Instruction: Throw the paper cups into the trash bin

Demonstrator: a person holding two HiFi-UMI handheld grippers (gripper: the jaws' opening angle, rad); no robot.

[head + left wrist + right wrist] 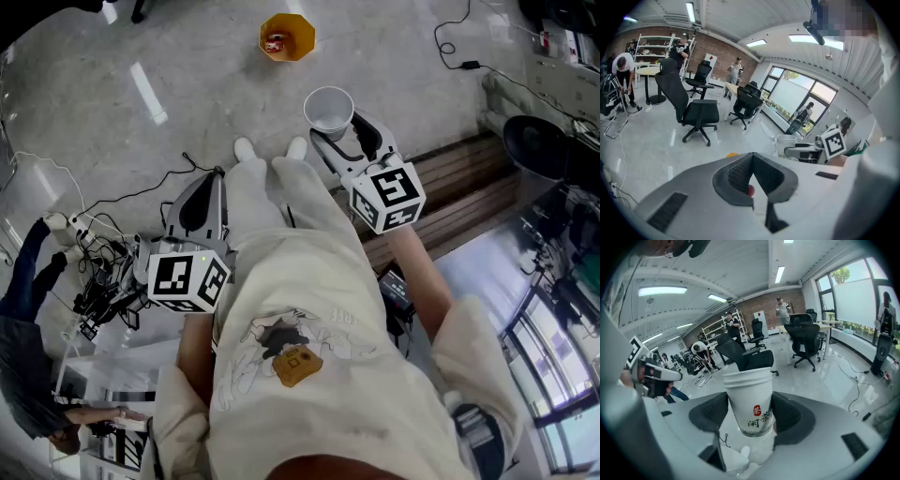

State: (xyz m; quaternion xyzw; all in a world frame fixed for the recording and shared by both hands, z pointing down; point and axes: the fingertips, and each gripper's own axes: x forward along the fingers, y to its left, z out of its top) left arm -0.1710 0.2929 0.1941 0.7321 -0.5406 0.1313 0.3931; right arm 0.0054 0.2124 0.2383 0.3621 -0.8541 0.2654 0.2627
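Left tongs [216, 176] closed, right tongs [345, 131] clamping cup [329, 111]

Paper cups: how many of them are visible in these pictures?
1. The paper cup is held between the fingers of the right gripper. A small item lies inside the orange trash bin; it may be another cup, but I cannot tell.

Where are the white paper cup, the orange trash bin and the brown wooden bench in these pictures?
white paper cup [329, 111]: head view, inside of the cup.
orange trash bin [300, 37]: head view, its inner wall.
brown wooden bench [466, 187]: head view, one slat.
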